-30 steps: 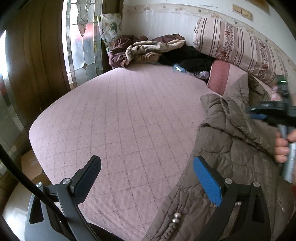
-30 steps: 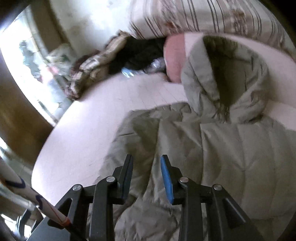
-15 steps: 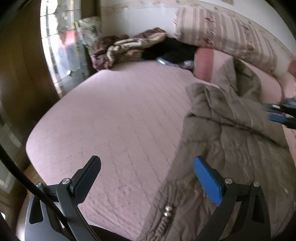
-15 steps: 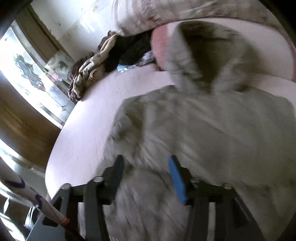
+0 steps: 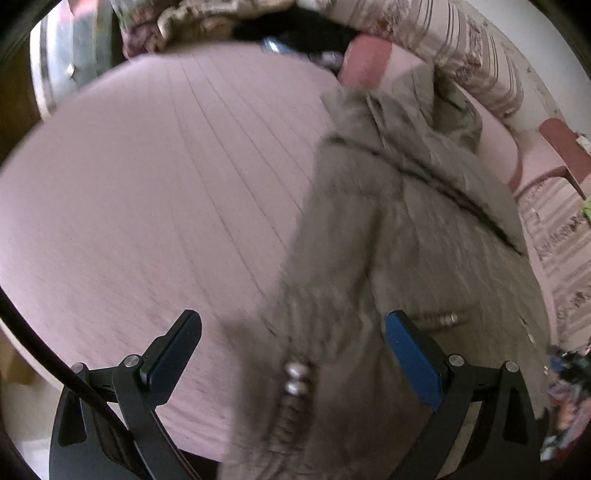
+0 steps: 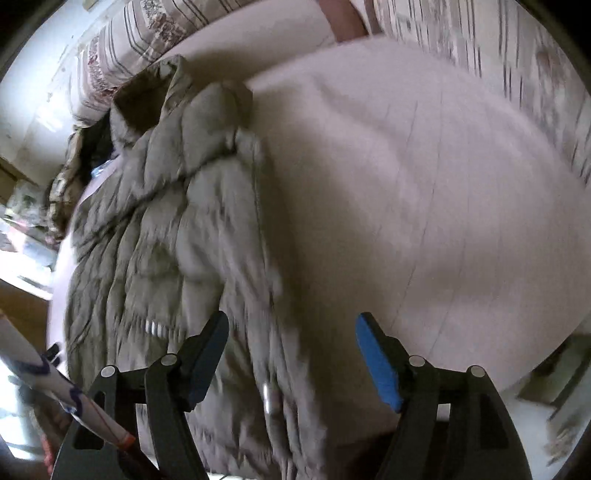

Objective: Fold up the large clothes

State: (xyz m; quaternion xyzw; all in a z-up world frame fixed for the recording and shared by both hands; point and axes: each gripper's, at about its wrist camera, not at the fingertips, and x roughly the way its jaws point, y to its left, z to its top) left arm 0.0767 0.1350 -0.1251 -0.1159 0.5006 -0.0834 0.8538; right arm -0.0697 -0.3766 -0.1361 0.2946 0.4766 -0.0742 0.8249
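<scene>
A large olive-brown quilted hooded jacket (image 5: 399, 229) lies lengthwise on a pink quilted bed (image 5: 147, 177), hood toward the pillows. It also shows in the right wrist view (image 6: 166, 236). My left gripper (image 5: 295, 354) is open and empty, hovering over the jacket's near hem and its metal snaps (image 5: 293, 376). My right gripper (image 6: 291, 358) is open and empty, over the jacket's right edge near the foot of the bed (image 6: 424, 192). Both views are motion-blurred.
Striped floral pillows (image 5: 461, 51) and a pink pillow (image 5: 365, 62) line the head of the bed. A heap of other clothes (image 5: 207, 14) lies at the far corner by a glass door (image 5: 62, 62). The bed edge is just below both grippers.
My right gripper has opened wide, let go of the jacket and swung to its right edge. My left gripper moved right over the hem. The jacket now lies flatter.
</scene>
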